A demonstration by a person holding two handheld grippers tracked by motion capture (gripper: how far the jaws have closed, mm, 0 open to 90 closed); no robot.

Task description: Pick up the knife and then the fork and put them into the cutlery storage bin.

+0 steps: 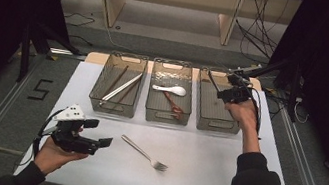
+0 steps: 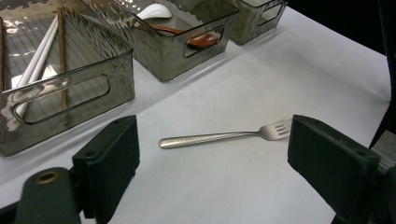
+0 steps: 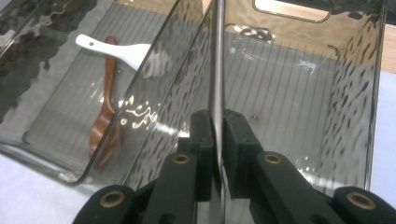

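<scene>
A steel fork (image 1: 144,153) (image 2: 219,136) lies on the white table cover, tines to the right. My left gripper (image 1: 100,133) (image 2: 212,163) hovers open at the front left, aimed at the fork but well short of it, nothing between its fingers. My right gripper (image 1: 231,83) (image 3: 217,126) is over the right-hand smoky bin (image 1: 217,127) (image 3: 355,70), shut on a thin metal utensil (image 3: 216,56) seen edge-on. The utensil's far end runs out of the right gripper view, so I cannot tell what kind it is.
Three smoky plastic bins stand in a row at the back. The left bin (image 1: 95,86) (image 2: 70,93) holds chopsticks (image 1: 120,87). In the middle bin (image 1: 166,118) (image 2: 173,60) lie a white spoon (image 1: 170,89) (image 3: 126,49) and a brown wooden spoon (image 1: 173,107) (image 3: 106,116).
</scene>
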